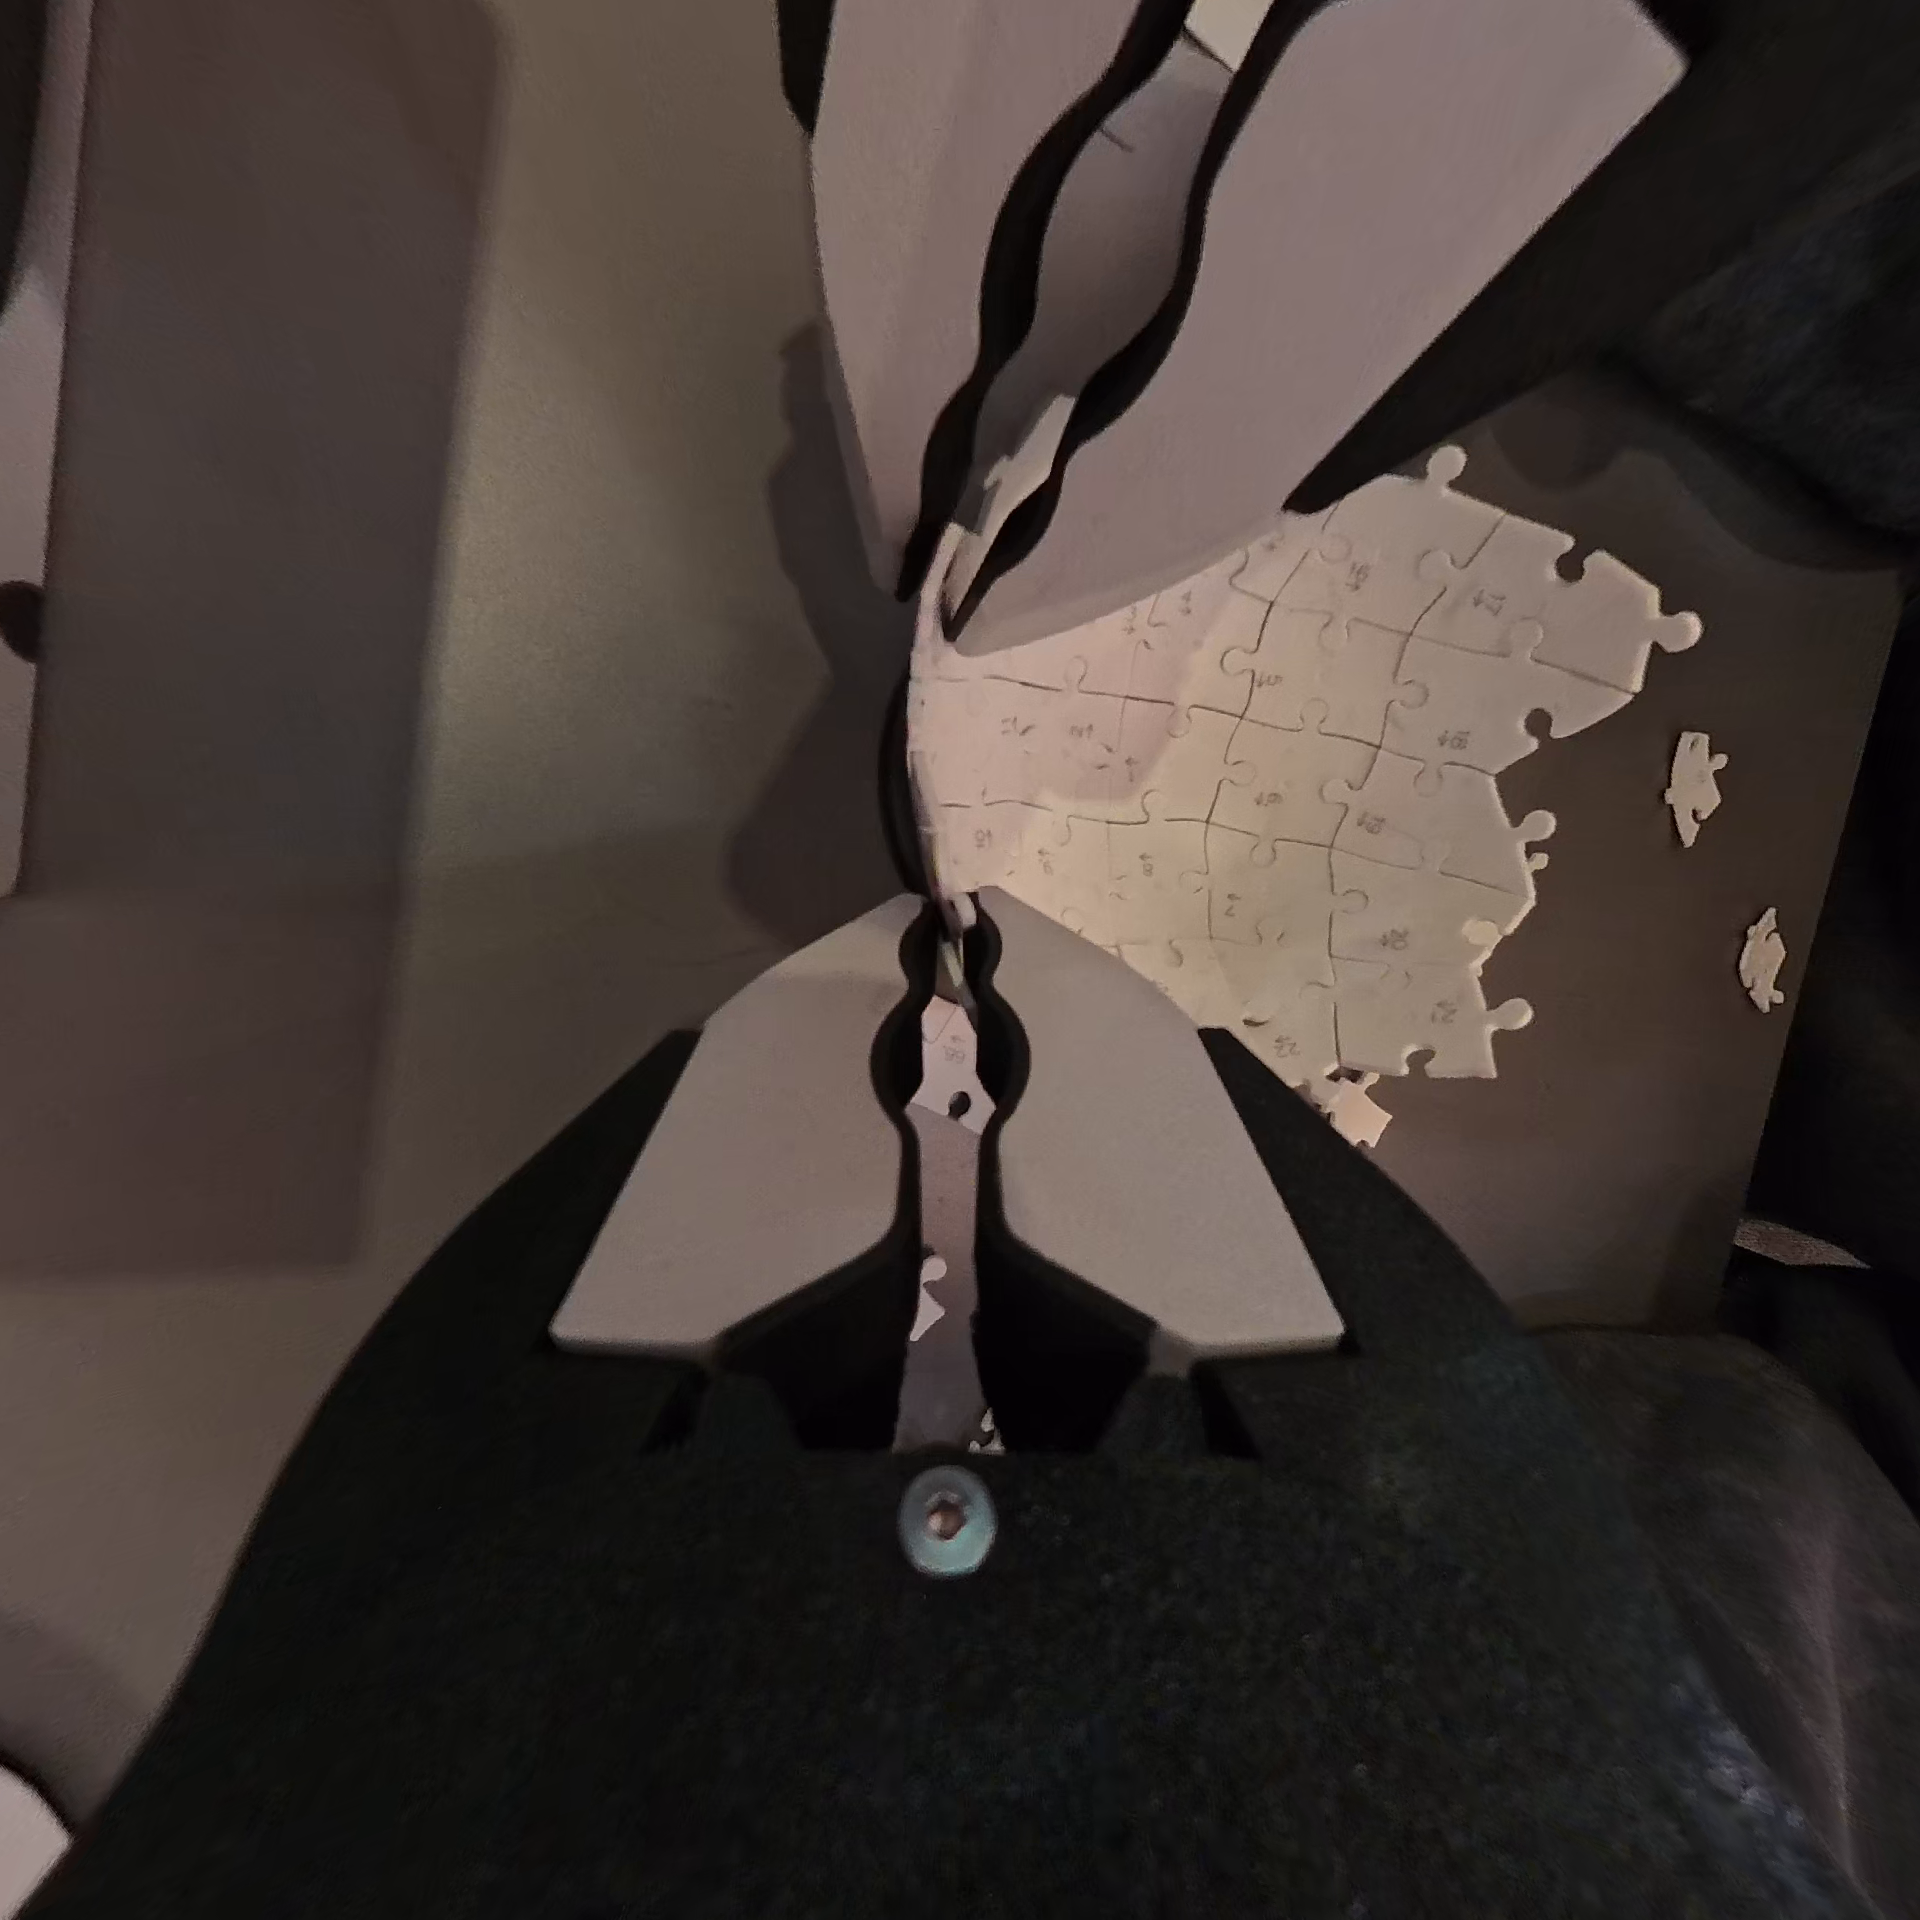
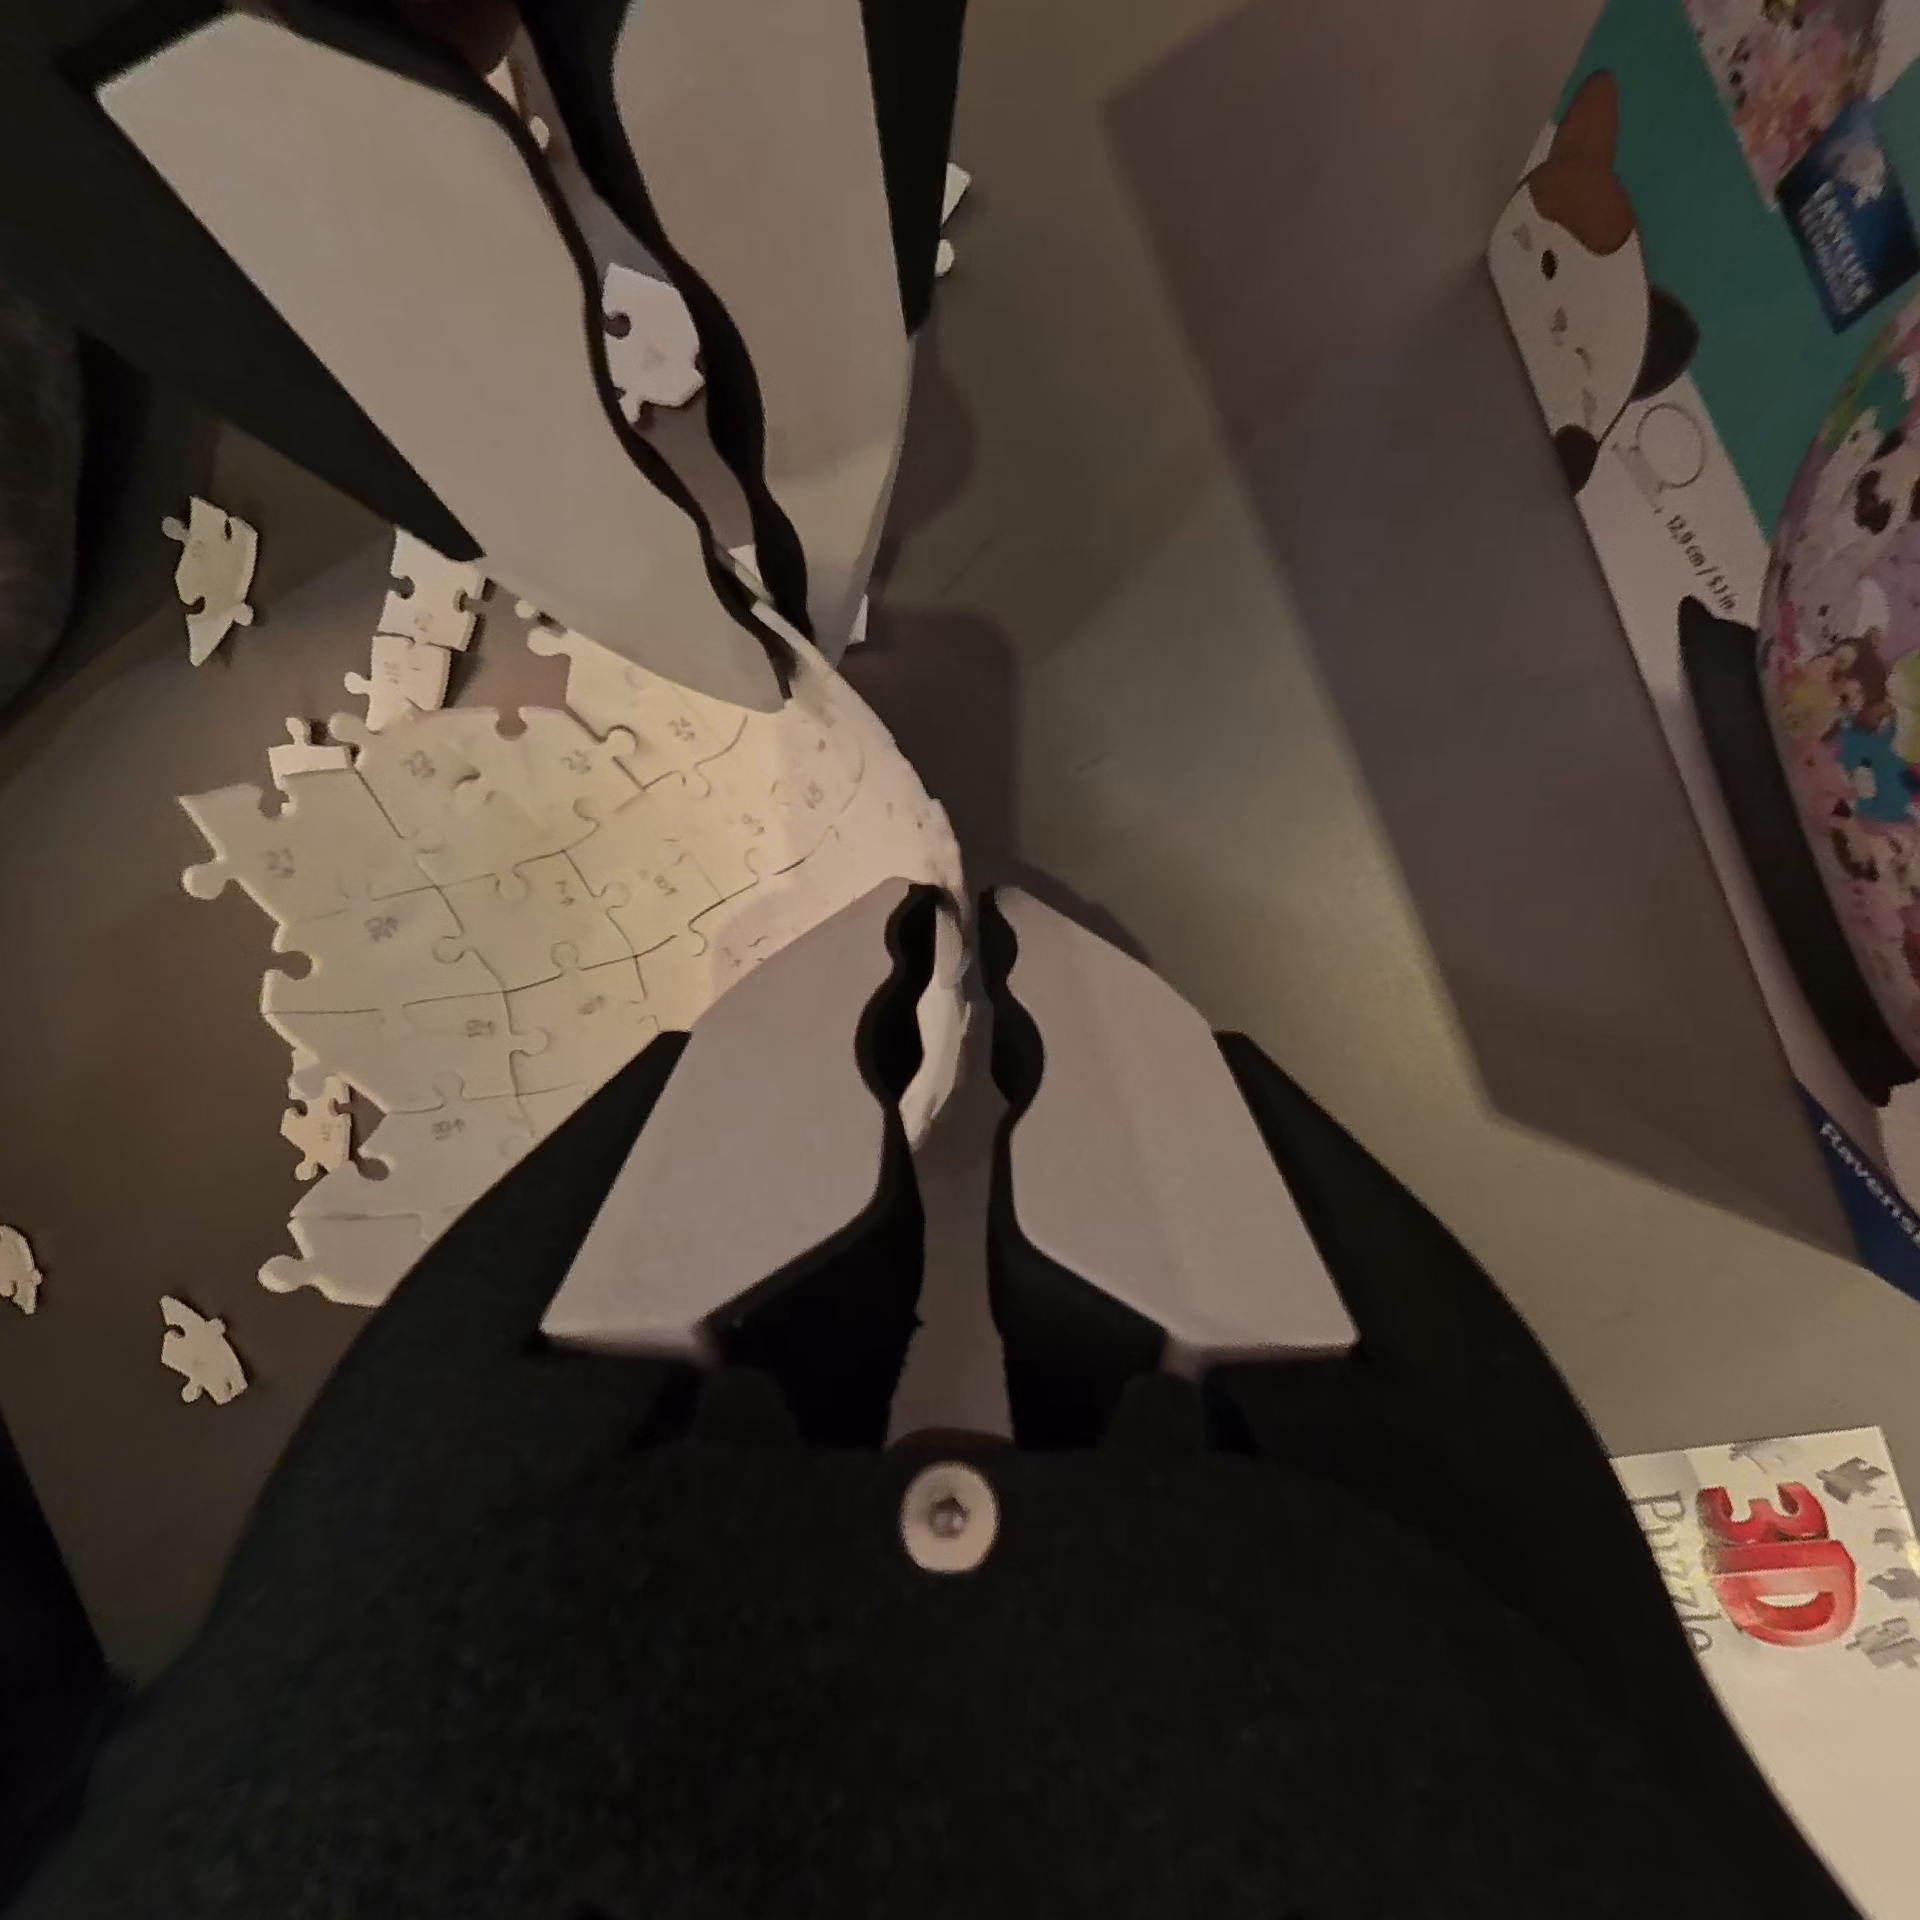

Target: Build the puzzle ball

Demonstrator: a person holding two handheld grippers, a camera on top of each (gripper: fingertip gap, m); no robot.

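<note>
- Cream-white curved puzzle shell [image 1: 1278, 810], its numbered inner side showing, fills the centre right of the left wrist view.
- Left hand-held gripper [image 1: 948, 925] is clenched on the shell's lower left edge.
- Right hand-held gripper [image 2: 961, 904] grasps the shell's rim at the centre of its own view; the shell [image 2: 499, 914] spreads to the left.
- Loose puzzle pieces [image 2: 203, 1351] lie on the grey desk [image 2: 1195, 727] at lower left.
- Puzzle box [image 2: 1745, 520] stands at upper right, a printed leaflet [image 2: 1787, 1600] at lower right.
</note>
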